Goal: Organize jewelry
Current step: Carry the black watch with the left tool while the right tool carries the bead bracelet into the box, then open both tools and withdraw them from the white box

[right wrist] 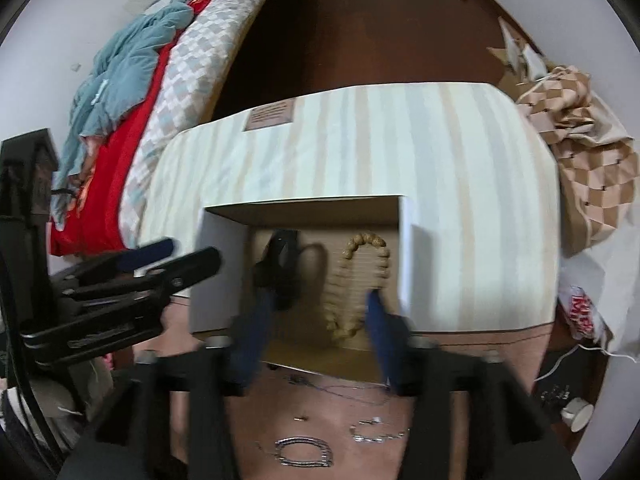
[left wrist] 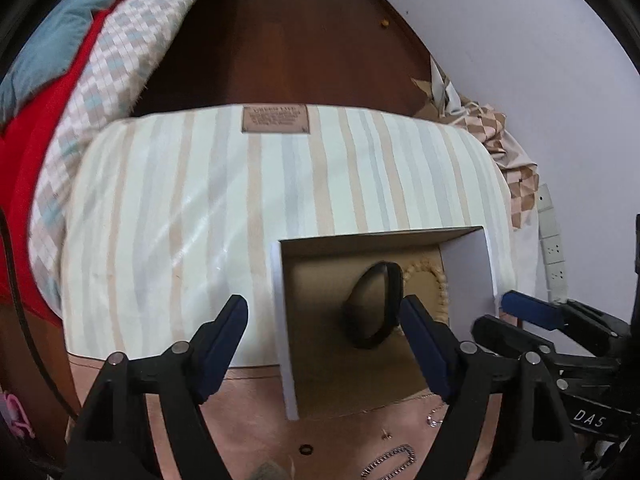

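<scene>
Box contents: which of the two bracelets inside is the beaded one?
The tan beaded bracelet on the right side of the box, a loop of small round beads. The other, the black bangle to its left, is one smooth solid band.

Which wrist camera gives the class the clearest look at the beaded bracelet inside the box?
The right wrist view: the beaded bracelet shows nearly its whole loop on the floor of the box, though slightly blurred. In the left wrist view only part of its loop shows, beside the black bangle.

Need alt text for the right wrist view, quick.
The open right gripper reaches into a cardboard box holding a beige bead bracelet and a black bangle. Silver chains lie outside on pink cloth.
</scene>
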Available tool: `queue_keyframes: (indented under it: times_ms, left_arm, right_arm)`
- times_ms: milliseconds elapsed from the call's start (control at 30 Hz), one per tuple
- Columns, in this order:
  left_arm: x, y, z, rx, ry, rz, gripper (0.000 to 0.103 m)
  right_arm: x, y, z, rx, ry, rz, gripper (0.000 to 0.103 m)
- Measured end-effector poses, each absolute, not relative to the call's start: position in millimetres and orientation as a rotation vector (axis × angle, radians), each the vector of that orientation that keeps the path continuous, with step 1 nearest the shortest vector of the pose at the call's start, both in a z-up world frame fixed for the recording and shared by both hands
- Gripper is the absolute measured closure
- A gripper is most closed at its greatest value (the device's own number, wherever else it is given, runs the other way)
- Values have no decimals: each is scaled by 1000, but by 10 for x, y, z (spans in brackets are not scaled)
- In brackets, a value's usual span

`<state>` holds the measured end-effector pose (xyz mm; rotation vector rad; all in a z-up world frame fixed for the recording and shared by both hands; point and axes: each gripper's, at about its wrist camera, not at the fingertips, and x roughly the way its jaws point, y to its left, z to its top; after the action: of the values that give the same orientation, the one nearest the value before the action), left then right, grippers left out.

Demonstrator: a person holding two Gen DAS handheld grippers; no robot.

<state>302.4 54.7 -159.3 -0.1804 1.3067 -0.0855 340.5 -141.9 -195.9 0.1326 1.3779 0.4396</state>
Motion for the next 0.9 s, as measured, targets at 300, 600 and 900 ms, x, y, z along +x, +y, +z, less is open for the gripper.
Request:
queue_keyframes:
  times_ms: [300,600,900]
  left_arm:
    - [2749,634,-1568,-54,1246,63,1]
    - [2434,660,-1503,-37,1177,131,1]
    - [2188,632,-1229,-28,1111,174,1]
  right_arm:
    - [3116,-1371,-2032,-101,1347,224,10]
    - [2900,-1376,-2008,-133,1308,166,5]
    - [2691,-1399,-1678,-131,1246,158,4]
